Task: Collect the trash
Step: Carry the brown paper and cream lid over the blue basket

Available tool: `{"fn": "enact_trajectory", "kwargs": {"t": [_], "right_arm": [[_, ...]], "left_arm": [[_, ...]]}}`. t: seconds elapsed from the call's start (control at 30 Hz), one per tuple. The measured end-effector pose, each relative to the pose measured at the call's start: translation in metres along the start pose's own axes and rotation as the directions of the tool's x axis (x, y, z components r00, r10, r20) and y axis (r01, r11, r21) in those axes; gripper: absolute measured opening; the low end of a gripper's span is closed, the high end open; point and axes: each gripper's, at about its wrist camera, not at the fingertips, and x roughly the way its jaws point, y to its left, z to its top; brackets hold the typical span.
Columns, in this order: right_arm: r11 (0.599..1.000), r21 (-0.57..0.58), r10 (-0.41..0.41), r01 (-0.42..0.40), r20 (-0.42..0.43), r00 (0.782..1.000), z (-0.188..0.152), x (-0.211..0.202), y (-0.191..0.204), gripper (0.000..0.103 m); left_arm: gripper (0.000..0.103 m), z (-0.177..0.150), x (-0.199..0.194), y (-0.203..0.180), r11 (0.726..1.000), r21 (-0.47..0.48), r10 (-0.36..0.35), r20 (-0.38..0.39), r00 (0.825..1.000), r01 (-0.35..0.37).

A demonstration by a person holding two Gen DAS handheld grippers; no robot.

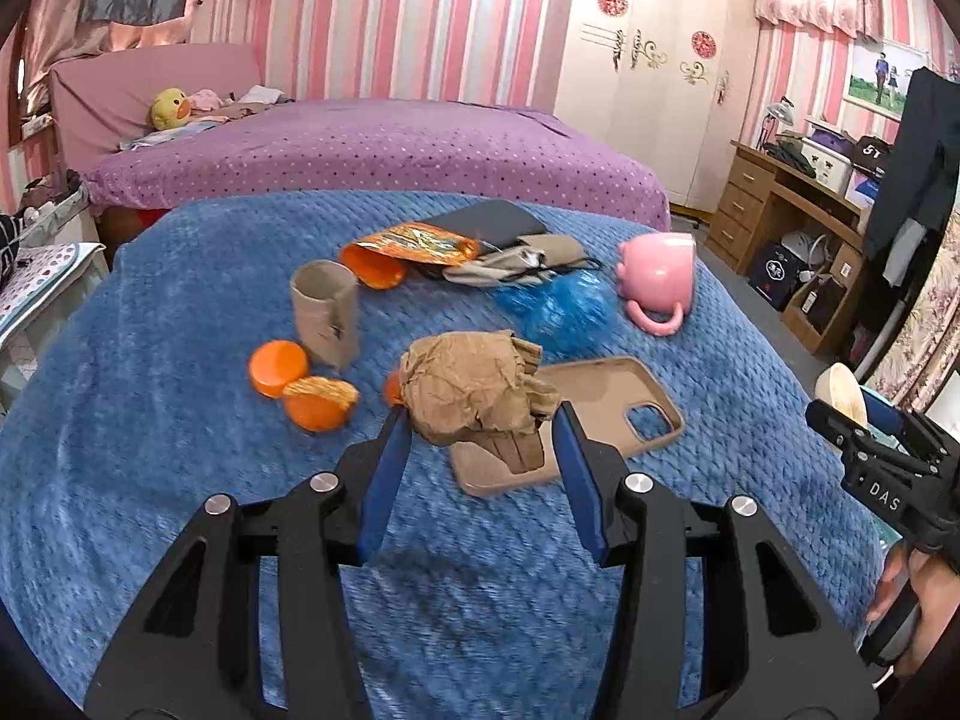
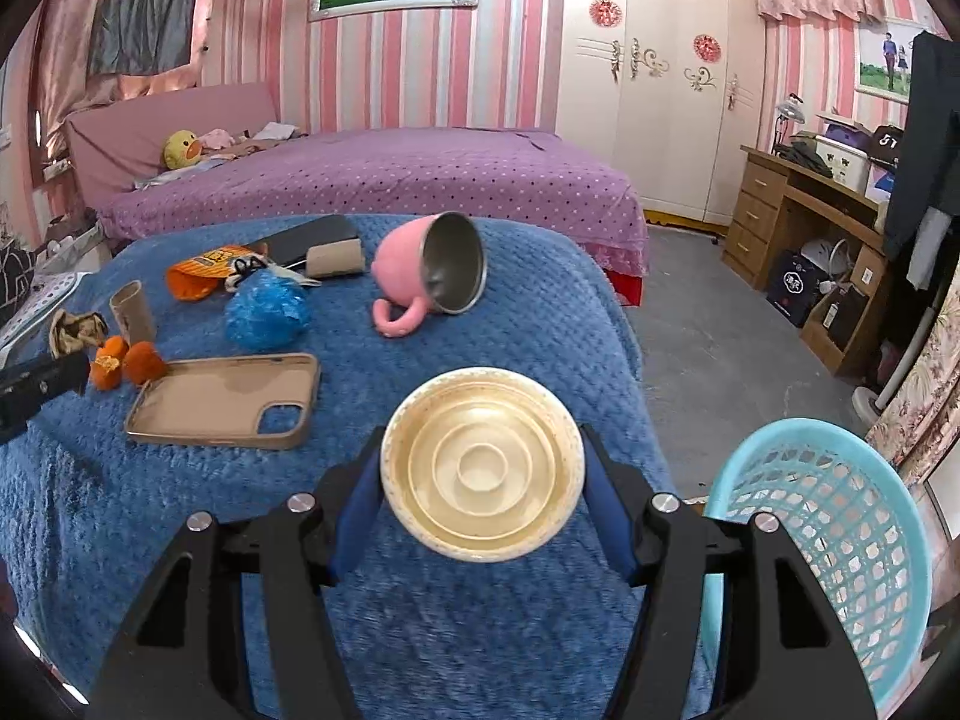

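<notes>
Left tool (image 1: 480, 414) is clamping crumpled brown paper (image 1: 474, 384) w/ right tool (image 2: 483, 462) gripping cream lid (image 2: 482, 462), both hovering over blue blanket (image 2: 480, 630), prob. heading for basket (image 2: 840, 516) off its right edge.

The left gripper (image 1: 480, 414) is clamped on a paper wad (image 1: 474, 387), held above the blanket (image 1: 180, 420). The right gripper (image 2: 483, 462) (its handle in a hand (image 1: 918, 606)) pinches a cream lid (image 2: 482, 463) over that blanket's right edge.

My view of a pink-striped bedroom

Ahead I see a purple dotted bed (image 2: 384, 180), a white wardrobe (image 2: 666, 90), a wooden desk (image 2: 798, 222) at right, and grey floor (image 2: 720, 324).
</notes>
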Motion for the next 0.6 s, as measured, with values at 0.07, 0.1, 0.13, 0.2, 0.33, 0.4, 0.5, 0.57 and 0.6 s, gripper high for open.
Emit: {"fn": "enact_trajectory", "kwargs": {"t": [0.07, 0.1, 0.13, 0.2, 0.33, 0.4, 0.5, 0.57, 0.6], "right_arm": [[1.000, -0.002, -0.005, 0.005, 0.002, 1.000, 0.000, 0.001, -0.004, 0.061], [1.000, 0.002, -0.004, 0.004, 0.002, 1.000, 0.000, 0.001, -0.006, 0.061], [1.000, 0.007, -0.002, 0.002, 0.002, 1.000, 0.000, 0.002, -0.010, 0.061], [1.000, 0.008, -0.005, 0.005, 0.001, 1.000, -0.001, 0.002, -0.014, 0.061], [1.000, 0.009, -0.017, 0.017, 0.005, 1.000, -0.003, -0.001, -0.024, 0.061], [1.000, 0.015, -0.021, 0.020, 0.008, 1.000, -0.004, -0.003, -0.029, 0.061], [0.999, 0.027, -0.027, 0.026, 0.010, 1.000, -0.005, -0.005, -0.039, 0.061], [0.999, 0.031, -0.032, 0.032, 0.013, 0.999, -0.005, -0.006, -0.045, 0.061], [0.999, 0.032, -0.036, 0.036, 0.014, 0.999, -0.006, -0.007, -0.048, 0.061]], "left_arm": [[0.048, -0.002, 0.001, -0.005, 1.000, 0.000, 0.000, 0.001, 1.000, 0.000], [0.048, -0.003, 0.001, -0.006, 1.000, -0.003, 0.002, 0.001, 1.000, -0.002], [0.048, -0.003, 0.002, -0.007, 1.000, -0.007, 0.003, 0.000, 1.000, -0.003], [0.048, -0.005, 0.003, -0.009, 1.000, -0.014, 0.005, -0.005, 1.000, -0.005], [0.048, -0.006, 0.006, -0.011, 1.000, -0.029, 0.005, -0.006, 1.000, -0.005], [0.048, -0.006, 0.006, -0.013, 0.999, -0.032, 0.007, -0.003, 1.000, -0.007], [0.048, -0.006, 0.007, -0.018, 1.000, -0.030, 0.005, 0.000, 1.000, -0.005], [0.048, -0.007, 0.008, -0.022, 1.000, -0.028, 0.005, 0.001, 1.000, -0.005], [0.048, -0.007, 0.008, -0.023, 1.000, -0.028, 0.004, 0.001, 1.000, -0.004]]}}
